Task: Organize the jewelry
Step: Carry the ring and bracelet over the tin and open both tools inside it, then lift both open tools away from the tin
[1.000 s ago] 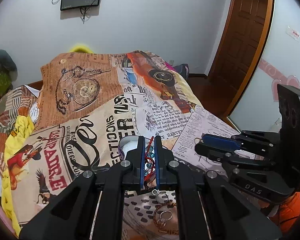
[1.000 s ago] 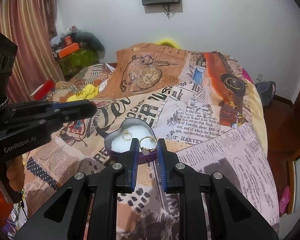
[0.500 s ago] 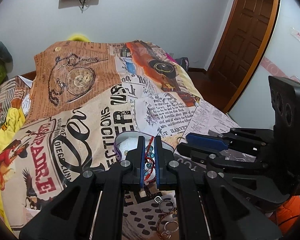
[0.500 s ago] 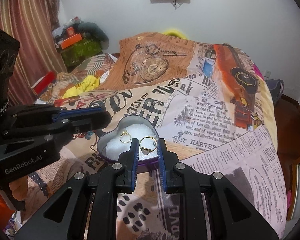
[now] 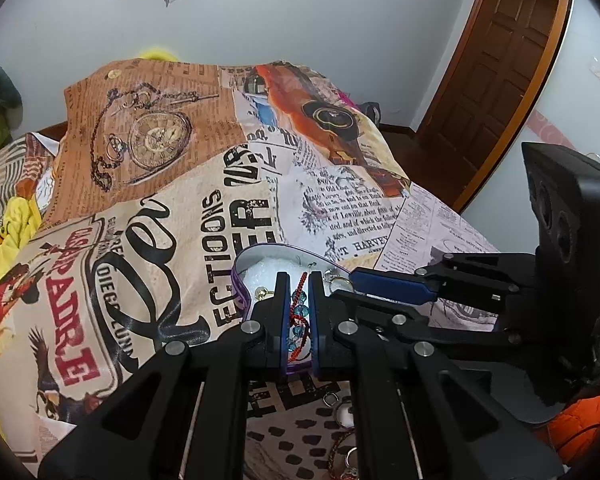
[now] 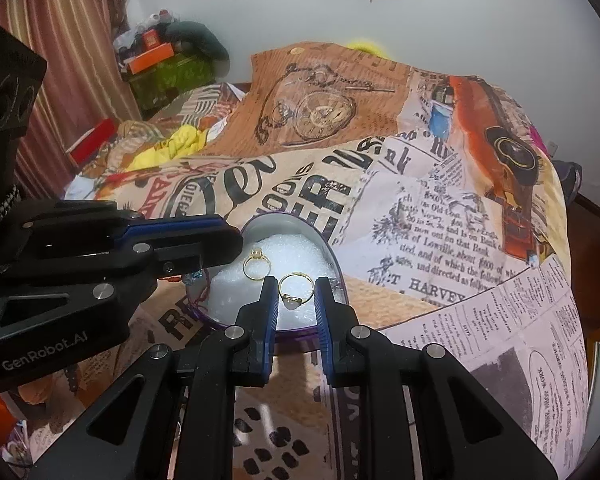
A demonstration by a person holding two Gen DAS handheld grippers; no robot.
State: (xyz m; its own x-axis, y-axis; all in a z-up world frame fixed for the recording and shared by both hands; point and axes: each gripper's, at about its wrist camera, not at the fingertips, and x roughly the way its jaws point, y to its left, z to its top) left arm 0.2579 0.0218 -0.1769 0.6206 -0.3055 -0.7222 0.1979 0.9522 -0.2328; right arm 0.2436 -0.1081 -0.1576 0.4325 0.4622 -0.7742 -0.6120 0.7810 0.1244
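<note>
A heart-shaped purple tin (image 6: pixel 332 256) with white foam inside lies on the printed bedspread; it also shows in the left wrist view (image 5: pixel 256 252). One gold ring (image 6: pixel 257 263) lies on the foam. My right gripper (image 6: pixel 296 284) is shut on a second gold ring (image 6: pixel 296 290) with a pale stone, just over the tin's near edge. My left gripper (image 5: pixel 299 280) is shut on a red cord bracelet with blue beads (image 5: pixel 298 312), over the tin's left side. In the right wrist view the left gripper (image 6: pixel 220 240) reaches in from the left.
Loose rings and a bracelet (image 5: pixel 342 416) lie on the bedspread below the left gripper. The bed's right edge drops toward a wooden door (image 5: pixel 500 60). Clutter and a green box (image 6: pixel 168 72) sit at the far left by a curtain.
Both grippers have moved forward and down toward the tin, which now looks larger and closer. Each still holds its piece.
</note>
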